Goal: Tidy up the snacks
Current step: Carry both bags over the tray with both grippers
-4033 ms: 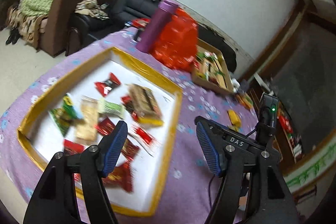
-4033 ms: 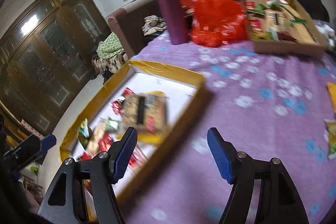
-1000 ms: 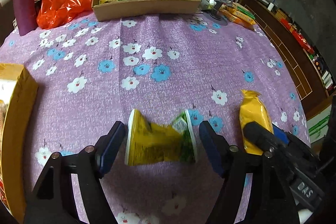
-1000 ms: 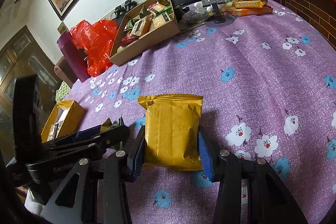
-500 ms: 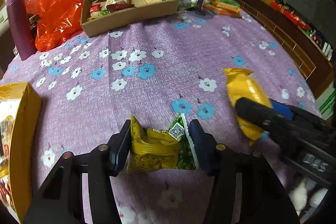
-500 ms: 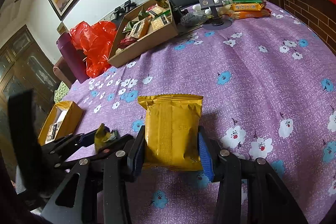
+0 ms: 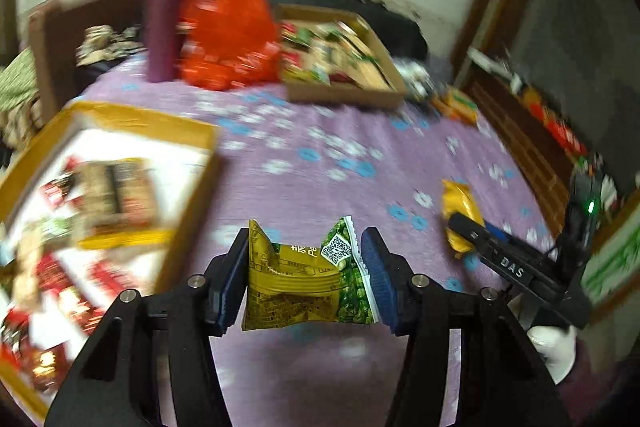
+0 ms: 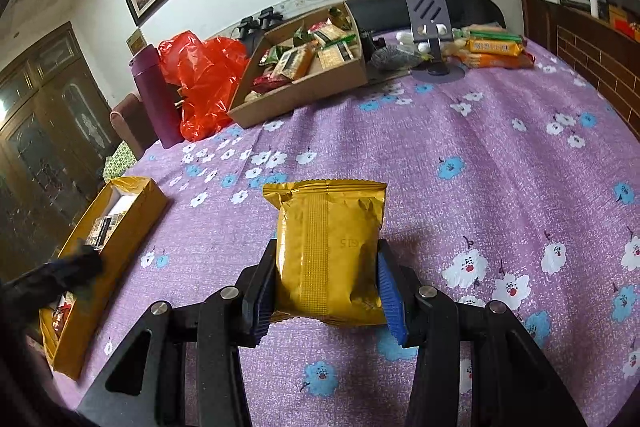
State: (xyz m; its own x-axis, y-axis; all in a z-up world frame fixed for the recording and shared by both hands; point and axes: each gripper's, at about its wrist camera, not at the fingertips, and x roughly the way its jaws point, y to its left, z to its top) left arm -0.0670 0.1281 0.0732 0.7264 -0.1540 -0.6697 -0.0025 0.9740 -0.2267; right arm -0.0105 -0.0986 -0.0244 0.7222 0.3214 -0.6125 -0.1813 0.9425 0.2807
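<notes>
While the view from the left wrist is blurring, we are seeing the left gripper [image 7: 306, 275] clamping a crinkled yellow-and-green foil snack packet [image 7: 306, 283] above the purple flowered tablecloth [image 7: 320, 155]. The right gripper [image 8: 326, 287] is pinching a gold foil snack pouch [image 8: 330, 247], lying on the cloth. Farther left is sitting the yellow-rimmed shallow box [image 7: 116, 115]; beyond, the brown cardboard tray [image 8: 304, 87].

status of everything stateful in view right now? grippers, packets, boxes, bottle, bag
left gripper: shut on the green-yellow snack packet, lifted off the cloth
right gripper: shut on the gold packet, low over the cloth
yellow tray: open, snacks inside
cardboard box: open, full of snacks
purple bottle: upright, cap on
red plastic bag: crumpled beside the bottle
phone stand: upright, nothing on it
</notes>
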